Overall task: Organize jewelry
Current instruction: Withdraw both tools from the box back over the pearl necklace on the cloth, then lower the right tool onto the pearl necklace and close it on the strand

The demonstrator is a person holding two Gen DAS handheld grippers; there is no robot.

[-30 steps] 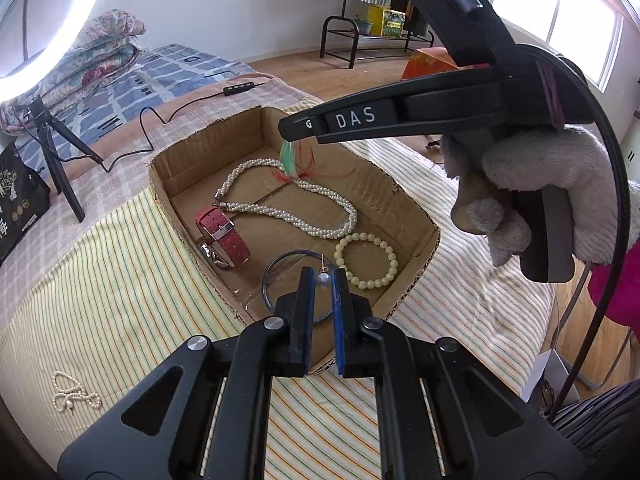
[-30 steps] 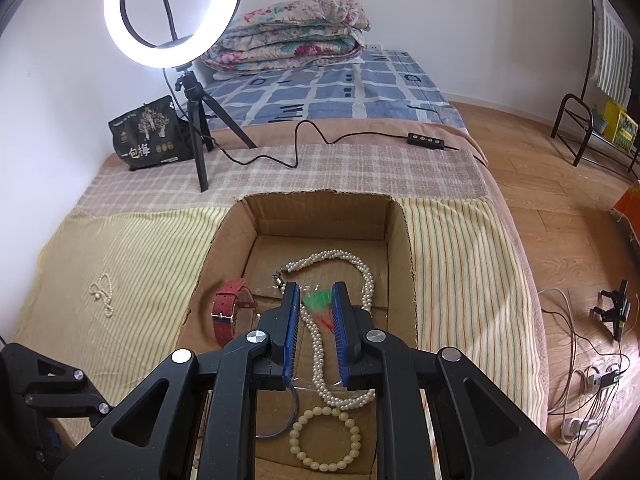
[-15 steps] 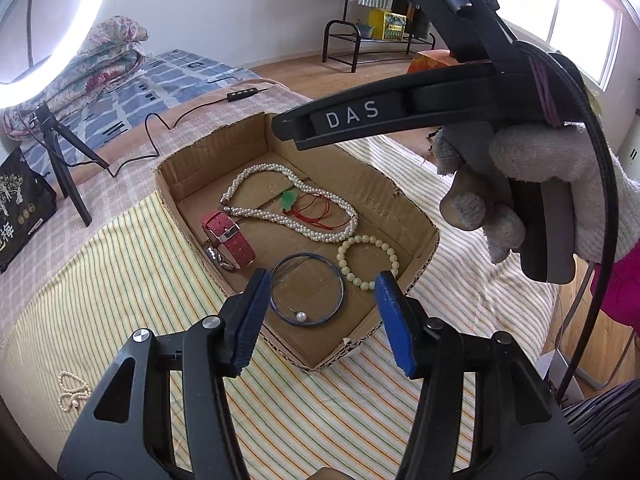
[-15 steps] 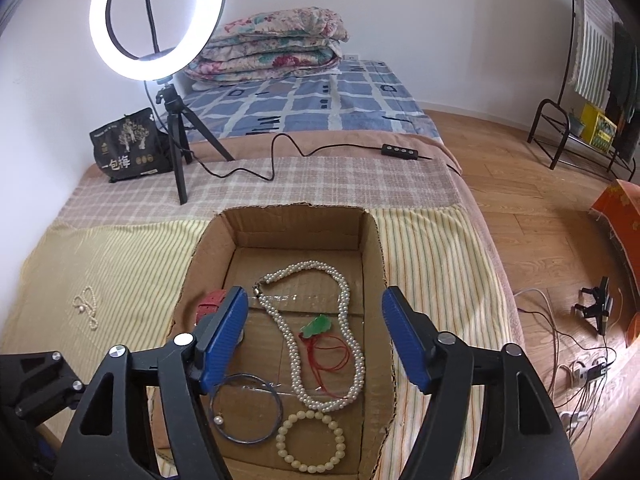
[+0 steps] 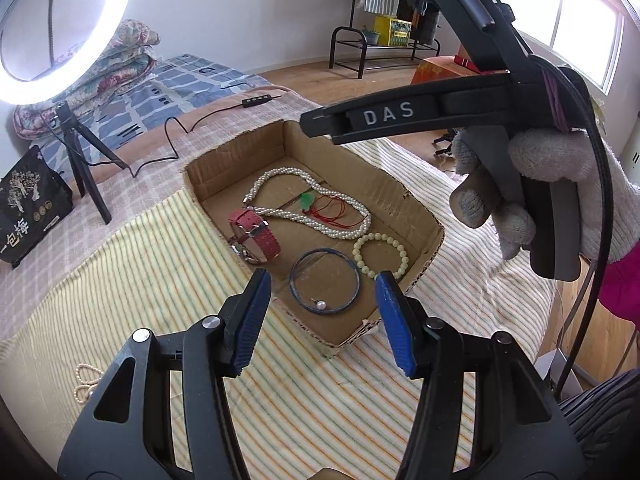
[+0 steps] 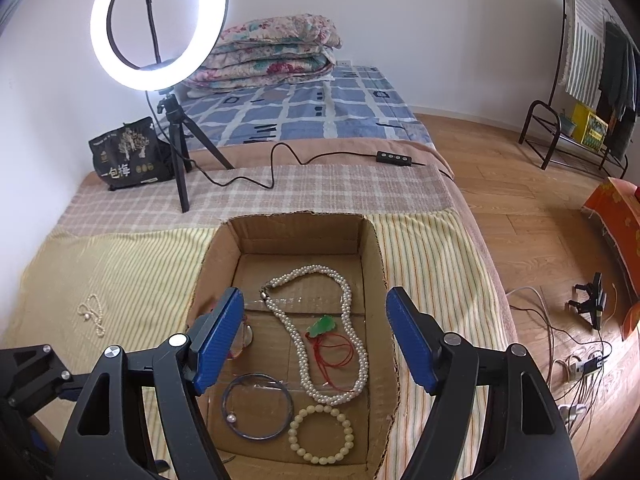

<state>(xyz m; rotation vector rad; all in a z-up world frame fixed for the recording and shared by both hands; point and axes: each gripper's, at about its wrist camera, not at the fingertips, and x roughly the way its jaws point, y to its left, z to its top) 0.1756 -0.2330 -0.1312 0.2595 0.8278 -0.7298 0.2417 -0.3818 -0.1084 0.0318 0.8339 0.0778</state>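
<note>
Centre frame, inside the cardboard box (image 6: 372, 264) on the bed: pearl necklace (image 6: 352, 320), green pendant (image 6: 322, 326), bead bracelet (image 6: 320, 434), blue bangle (image 6: 258, 406), red watch (image 5: 256, 234). Left gripper (image 5: 322, 318) and right gripper (image 6: 314, 340): jaws have just been opening, now spread, empty. Next pick, likely the small pearl string (image 6: 93, 314) at left on the striped cloth: approach low, pinch gently.

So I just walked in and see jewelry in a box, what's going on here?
A person with a handheld gripper in each hand is sorting jewelry into a cardboard box on a bed. The left gripper and right gripper have just been opening and are empty above the box. Inside lie a pearl necklace, a green pendant on red cord, a red watch, a blue bangle and a bead bracelet. A small pearl piece lies outside on the striped cloth.
</note>
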